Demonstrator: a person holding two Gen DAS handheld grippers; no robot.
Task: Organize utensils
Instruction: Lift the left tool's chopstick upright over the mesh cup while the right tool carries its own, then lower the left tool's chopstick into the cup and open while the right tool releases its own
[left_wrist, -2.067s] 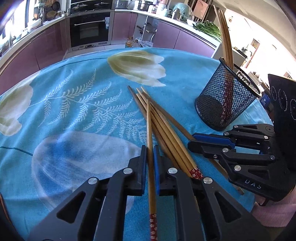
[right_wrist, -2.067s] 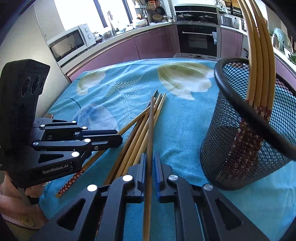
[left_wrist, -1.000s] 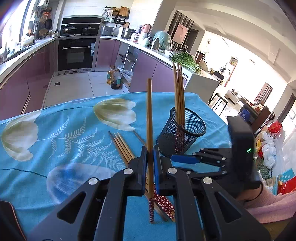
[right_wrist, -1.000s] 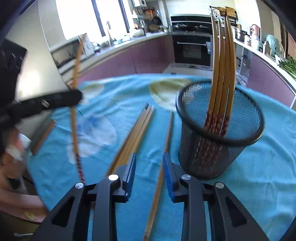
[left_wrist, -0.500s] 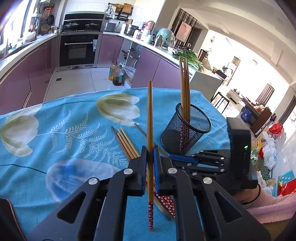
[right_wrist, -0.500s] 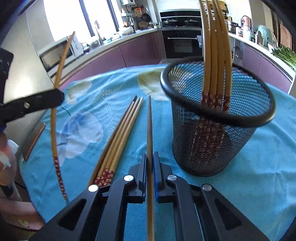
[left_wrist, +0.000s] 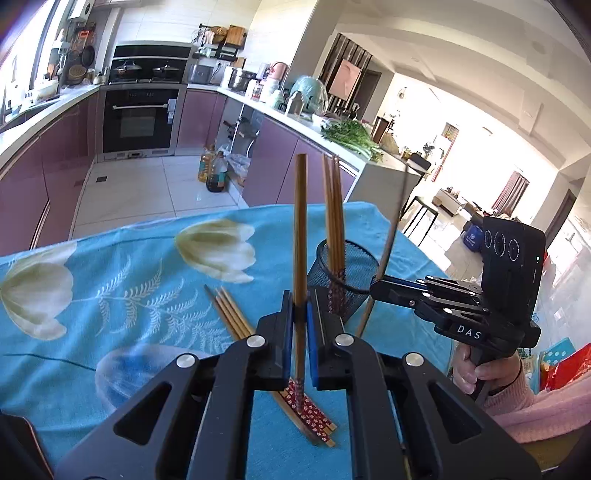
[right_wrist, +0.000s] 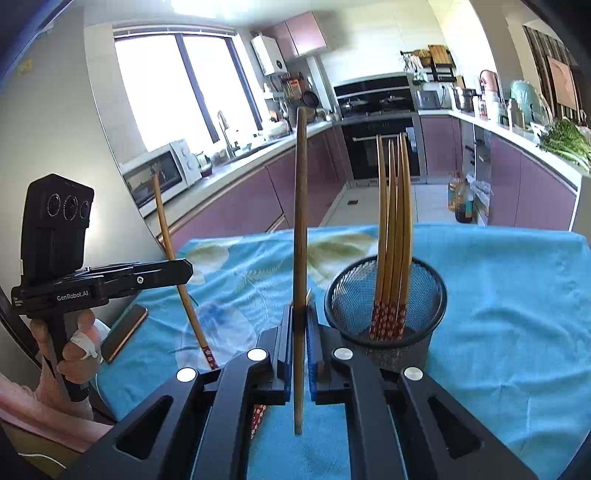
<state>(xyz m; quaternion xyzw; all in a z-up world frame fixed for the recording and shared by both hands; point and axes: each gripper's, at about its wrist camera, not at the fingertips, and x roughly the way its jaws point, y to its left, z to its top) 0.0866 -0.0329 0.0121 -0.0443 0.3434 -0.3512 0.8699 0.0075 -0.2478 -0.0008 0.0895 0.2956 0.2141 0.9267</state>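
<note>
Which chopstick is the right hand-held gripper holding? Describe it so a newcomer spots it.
Start at the blue floral tablecloth and find the black mesh cup with chopsticks standing in it. Just left of the cup, the right hand-held gripper is shut on one chopstick. It is darker than the rest and stands upright, clear of the cup.

1. "DAS" stands in pale capitals on the black body of the right gripper (left_wrist: 373, 290), seen from the left wrist view, low on its side just above the handle the hand grips.
2. "GenRobot.AI" stands in small pale letters on the black side of the left gripper (right_wrist: 186, 271), seen from the right wrist view, on the block behind its fingers.
3. A further tiny line of pale print sits at the rear edge of that same block; it is too small to read.
</note>
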